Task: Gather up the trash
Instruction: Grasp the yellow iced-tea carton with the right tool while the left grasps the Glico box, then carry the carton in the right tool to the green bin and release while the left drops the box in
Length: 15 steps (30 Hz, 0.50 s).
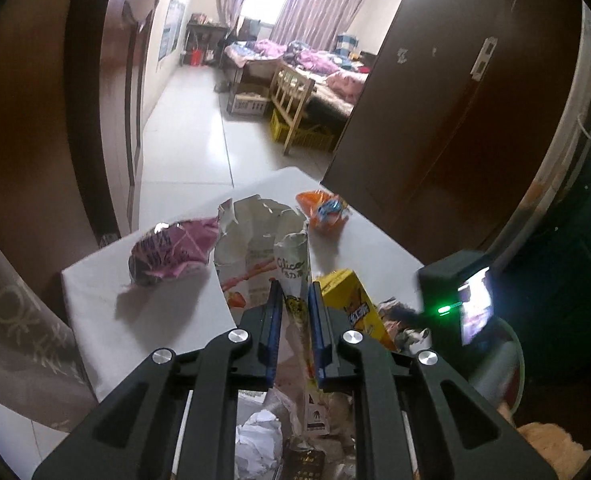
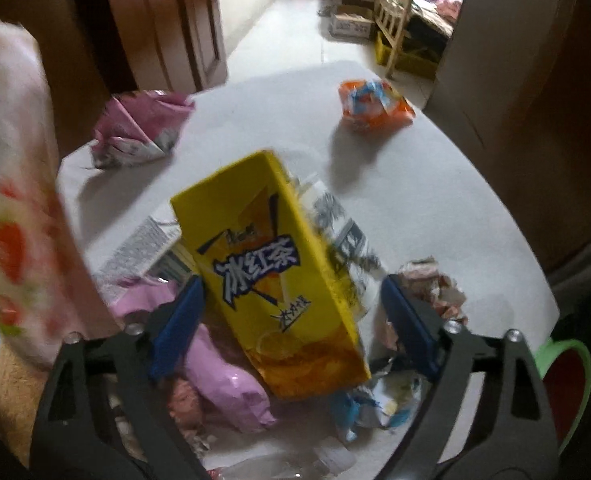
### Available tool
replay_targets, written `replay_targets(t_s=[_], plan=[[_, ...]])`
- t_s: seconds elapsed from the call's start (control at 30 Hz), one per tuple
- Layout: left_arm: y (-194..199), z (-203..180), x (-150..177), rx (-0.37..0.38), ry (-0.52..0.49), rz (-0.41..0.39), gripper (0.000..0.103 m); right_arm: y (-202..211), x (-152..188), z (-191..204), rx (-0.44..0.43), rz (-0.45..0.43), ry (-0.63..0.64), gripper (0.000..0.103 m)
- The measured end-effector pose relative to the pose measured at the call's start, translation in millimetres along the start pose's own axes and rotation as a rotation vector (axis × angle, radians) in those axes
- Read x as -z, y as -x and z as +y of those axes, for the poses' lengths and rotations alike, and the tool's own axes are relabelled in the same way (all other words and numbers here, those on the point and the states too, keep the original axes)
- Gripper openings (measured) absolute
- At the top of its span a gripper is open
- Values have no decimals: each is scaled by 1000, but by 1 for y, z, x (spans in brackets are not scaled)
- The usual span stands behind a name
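My left gripper [image 1: 293, 312] pinches a snack wrapper [image 1: 295, 276] upright, while my right gripper [image 2: 291, 320] – jaws wide – frames the yellow carton [image 2: 271, 272] tilted between them.

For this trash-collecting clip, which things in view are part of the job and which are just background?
Part of the job:
left gripper, shut on the white Glico snack bag
right gripper, open around the yellow tea carton
purple wrapper
orange wrapper

Background:
wooden chair
bed
curtains

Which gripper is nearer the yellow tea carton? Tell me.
Right. The right gripper straddles the yellow tea carton, jaws open; the left gripper is beside it, clamping a white wrapper.
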<state>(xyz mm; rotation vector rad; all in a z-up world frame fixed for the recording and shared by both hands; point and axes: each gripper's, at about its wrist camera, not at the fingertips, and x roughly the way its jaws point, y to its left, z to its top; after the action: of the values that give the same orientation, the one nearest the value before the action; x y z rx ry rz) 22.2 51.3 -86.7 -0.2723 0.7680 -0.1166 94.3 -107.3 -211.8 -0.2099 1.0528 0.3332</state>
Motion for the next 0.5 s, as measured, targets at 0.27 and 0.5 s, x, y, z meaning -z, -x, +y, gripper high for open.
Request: replay_targets(t_s=[0.27,0.5], plan=[[23,-11,-9,-29,-25,-84,10,39,2,-16,-151,-117,-149,67],[38,-34,-13,-14,-67,-123,10,111,6,-67,-229,-290,-319,67]])
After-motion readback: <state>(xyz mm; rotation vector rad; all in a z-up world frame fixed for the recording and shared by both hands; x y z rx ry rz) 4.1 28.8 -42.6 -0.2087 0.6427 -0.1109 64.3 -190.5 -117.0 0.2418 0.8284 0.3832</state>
